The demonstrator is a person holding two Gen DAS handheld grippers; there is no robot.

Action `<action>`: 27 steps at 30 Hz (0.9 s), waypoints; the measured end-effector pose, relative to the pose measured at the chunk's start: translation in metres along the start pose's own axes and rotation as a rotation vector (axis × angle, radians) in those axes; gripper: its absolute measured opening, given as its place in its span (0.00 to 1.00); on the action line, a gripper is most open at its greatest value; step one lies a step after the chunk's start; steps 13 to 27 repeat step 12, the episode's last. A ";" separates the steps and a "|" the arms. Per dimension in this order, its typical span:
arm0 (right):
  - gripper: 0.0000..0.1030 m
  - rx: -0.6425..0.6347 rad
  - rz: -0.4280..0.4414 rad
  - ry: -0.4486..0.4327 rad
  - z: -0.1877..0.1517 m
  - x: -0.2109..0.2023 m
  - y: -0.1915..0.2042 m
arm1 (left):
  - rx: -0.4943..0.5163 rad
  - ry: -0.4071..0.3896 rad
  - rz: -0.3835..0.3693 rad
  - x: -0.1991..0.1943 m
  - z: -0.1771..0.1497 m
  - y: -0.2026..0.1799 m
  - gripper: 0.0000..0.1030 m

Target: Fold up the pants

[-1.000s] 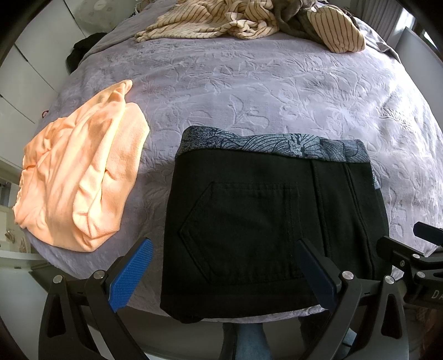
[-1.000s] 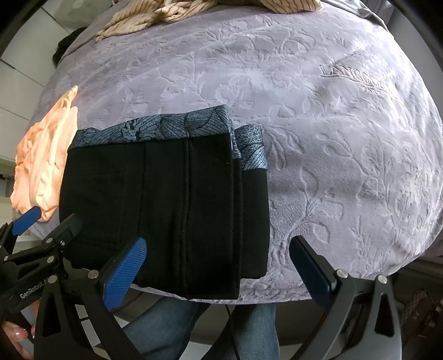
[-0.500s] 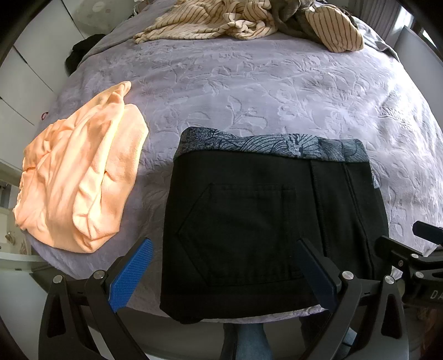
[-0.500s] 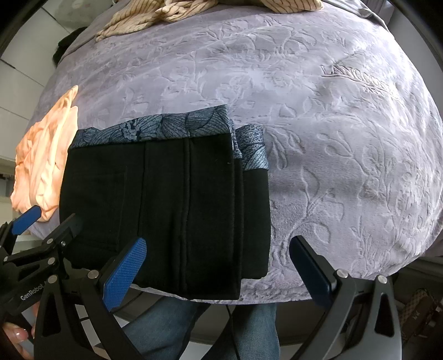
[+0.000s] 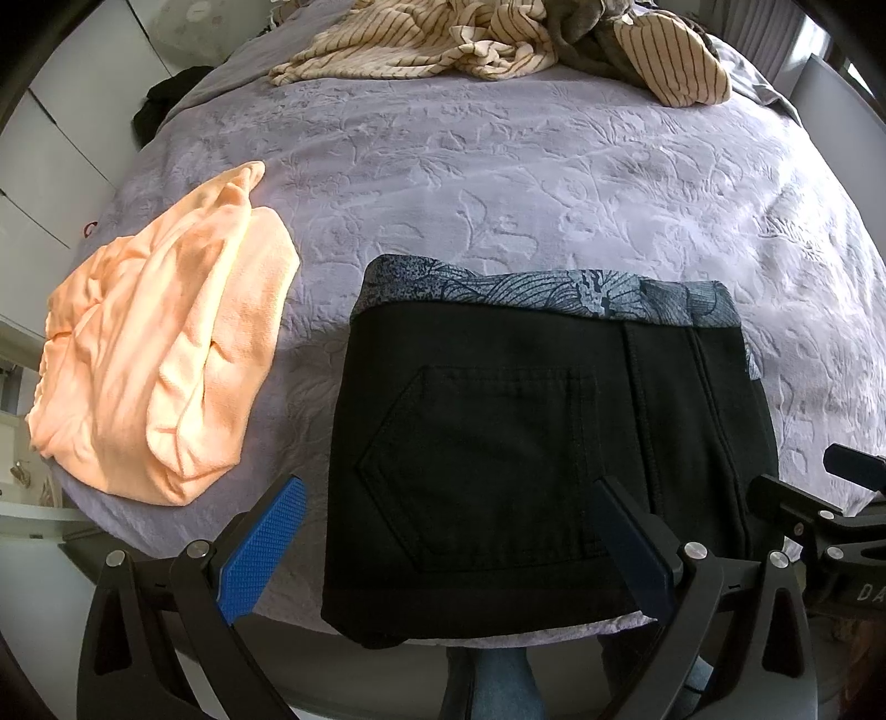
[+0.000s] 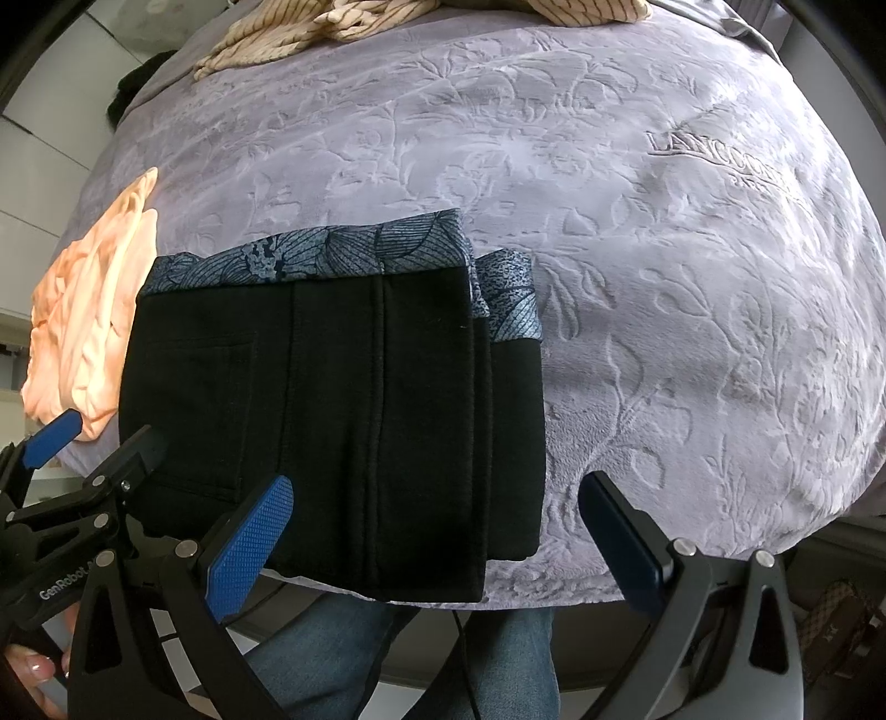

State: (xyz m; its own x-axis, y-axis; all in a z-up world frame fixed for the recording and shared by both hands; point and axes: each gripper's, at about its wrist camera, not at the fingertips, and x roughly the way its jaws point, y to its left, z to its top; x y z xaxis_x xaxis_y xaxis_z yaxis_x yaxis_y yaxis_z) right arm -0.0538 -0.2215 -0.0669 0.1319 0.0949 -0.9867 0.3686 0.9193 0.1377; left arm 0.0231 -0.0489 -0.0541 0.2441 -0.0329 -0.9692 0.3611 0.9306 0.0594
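Two grippers, both spread wide and holding nothing — the left gripper [image 5: 448, 548] hangs over the near edge of the black pants [image 5: 531, 459], the right gripper [image 6: 443, 531] over their right-hand part. The pants lie at the near edge of the bed [image 5: 498, 183], folded into a squarish stack, back pocket [image 5: 482, 465] facing up, patterned grey-blue waistband [image 5: 542, 288] along the far side. In the right wrist view a lower layer sticks out past the top one on the right, its own strip of waistband showing.

Handling, as a judgement: thick woven cloth with heavy seams — soft, limp, not fragile, not slippery on the plush embossed cover. Several layers deep, so the stack likely has some weight and will sag and slide apart if lifted by one corner. Best hold looks like the near folded edge, one gripper toward each corner, pinching all layers at once; the waistband is the stiffest part, but it is on the far side. The offset right layer could slip out of a pinch.

Nearby: an orange garment [image 5: 160, 365] just left of the pants, not touching; striped clothes [image 5: 476, 39] heaped at the far end, well apart.
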 end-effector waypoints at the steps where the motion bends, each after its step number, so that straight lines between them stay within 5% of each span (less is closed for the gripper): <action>1: 1.00 0.000 0.000 0.001 0.000 0.000 0.000 | 0.001 -0.001 0.000 0.000 0.000 0.000 1.00; 27: 1.00 -0.004 -0.002 0.003 0.002 0.001 0.000 | 0.003 -0.015 -0.006 -0.002 0.001 0.001 1.00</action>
